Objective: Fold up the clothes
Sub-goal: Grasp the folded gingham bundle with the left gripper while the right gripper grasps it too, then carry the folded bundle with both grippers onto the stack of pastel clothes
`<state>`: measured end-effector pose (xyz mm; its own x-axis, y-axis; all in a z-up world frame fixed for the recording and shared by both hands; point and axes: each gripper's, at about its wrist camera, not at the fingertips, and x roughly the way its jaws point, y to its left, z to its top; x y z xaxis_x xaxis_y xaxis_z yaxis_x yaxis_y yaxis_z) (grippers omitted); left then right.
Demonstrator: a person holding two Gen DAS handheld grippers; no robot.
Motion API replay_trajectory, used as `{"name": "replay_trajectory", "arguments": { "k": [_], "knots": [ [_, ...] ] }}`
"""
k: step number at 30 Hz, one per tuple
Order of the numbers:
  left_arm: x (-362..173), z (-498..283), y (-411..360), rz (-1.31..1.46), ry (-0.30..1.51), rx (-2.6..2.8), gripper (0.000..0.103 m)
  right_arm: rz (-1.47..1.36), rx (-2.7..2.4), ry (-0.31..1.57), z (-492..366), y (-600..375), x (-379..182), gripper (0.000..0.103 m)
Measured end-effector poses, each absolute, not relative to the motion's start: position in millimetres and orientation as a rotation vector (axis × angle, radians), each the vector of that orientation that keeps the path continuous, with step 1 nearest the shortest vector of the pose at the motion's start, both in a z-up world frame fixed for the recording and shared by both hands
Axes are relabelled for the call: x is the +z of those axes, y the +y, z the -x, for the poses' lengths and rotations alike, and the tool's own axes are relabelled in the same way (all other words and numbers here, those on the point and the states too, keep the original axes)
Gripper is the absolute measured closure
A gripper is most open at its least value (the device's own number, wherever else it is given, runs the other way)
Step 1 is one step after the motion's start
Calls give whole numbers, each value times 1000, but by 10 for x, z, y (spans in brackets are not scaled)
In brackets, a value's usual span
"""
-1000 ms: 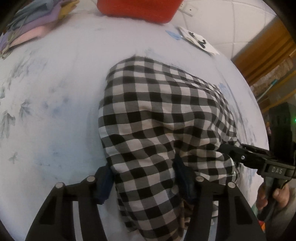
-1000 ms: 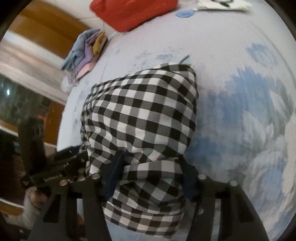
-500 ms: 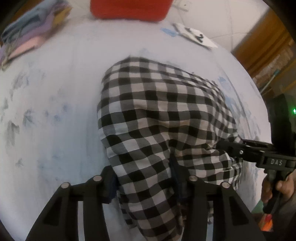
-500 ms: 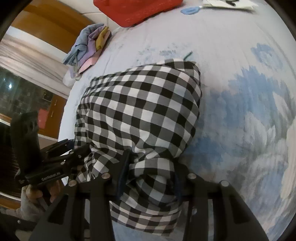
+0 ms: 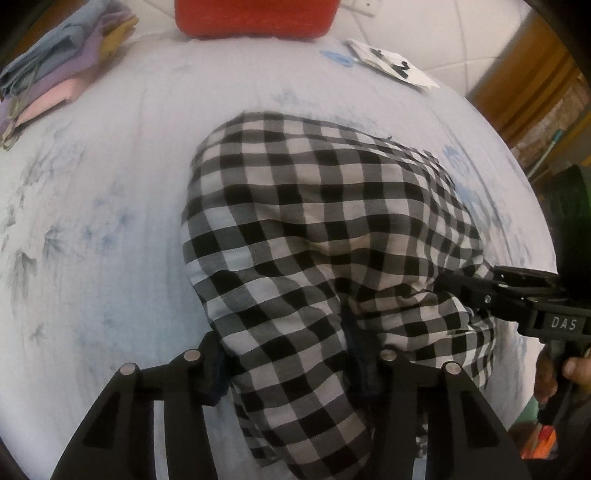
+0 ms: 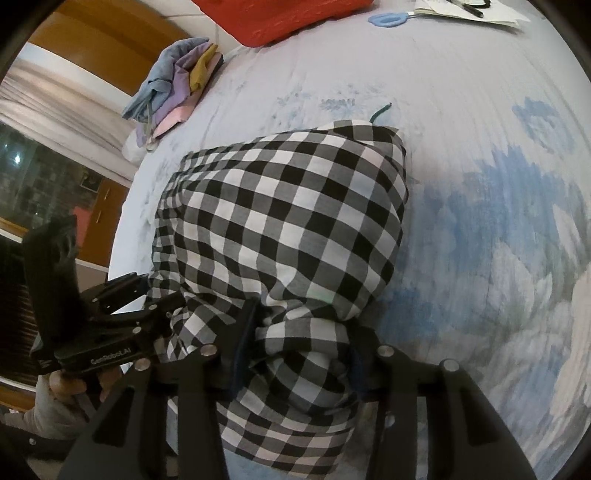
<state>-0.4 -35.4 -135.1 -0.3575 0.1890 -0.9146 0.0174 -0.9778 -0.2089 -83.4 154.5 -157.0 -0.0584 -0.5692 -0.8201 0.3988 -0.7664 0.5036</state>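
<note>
On the far left of the pale blue printed bedsheet (image 5: 92, 229) sits a stack of folded clothes (image 5: 55, 77) in blue, lilac, pink and mustard, well apart from the work. A red basket (image 5: 255, 16) stands at the far edge, with blue scissors (image 6: 388, 17) and some white papers (image 5: 391, 66) to its right.

The black-and-white checked garment (image 5: 325, 229) lies in the middle of the bed, its far part flat on the sheet and its near edge bunched and raised toward the person. The left gripper (image 5: 291, 354) has that near edge on its left side: checked cloth fills the gap between its jaws, which look closed onto it. The right gripper (image 6: 299, 347) does the same at the near edge's right side, its jaws pressed against a gathered roll of cloth. In each wrist view the other tool shows at the frame's side, touching the same hem, so the two grips sit close together along one edge.

The garment stretches straight ahead of both grippers, away from the person, its long axis running roughly along the fingers' direction. Neither hand is clearly nearer; both hold the near end. A fold would likely mean carrying this edge forward over the flat far part, keeping the two grips level so the hem lands square.
</note>
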Motion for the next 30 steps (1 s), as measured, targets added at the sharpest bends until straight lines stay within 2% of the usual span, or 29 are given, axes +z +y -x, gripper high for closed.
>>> {"name": "replay_trajectory", "arguments": {
  "k": [6,14,22,30],
  "knots": [
    [-1202,-101,-282,1674,-267,2507,62,-1506,-1945,-121,712,1524,-1411,75],
    [-910,-136,-280,1606,-278,2545,63,-1444,-1966,-153,627,1632,-1205,82],
    [-157,-73,-321,1435,-285,2691,63,-1252,-1998,-124,706,1683,-530,83],
    [208,-97,-744,1416,-301,2809,63,-1122,-1956,-29,852,1260,-53,83]
  ]
}}
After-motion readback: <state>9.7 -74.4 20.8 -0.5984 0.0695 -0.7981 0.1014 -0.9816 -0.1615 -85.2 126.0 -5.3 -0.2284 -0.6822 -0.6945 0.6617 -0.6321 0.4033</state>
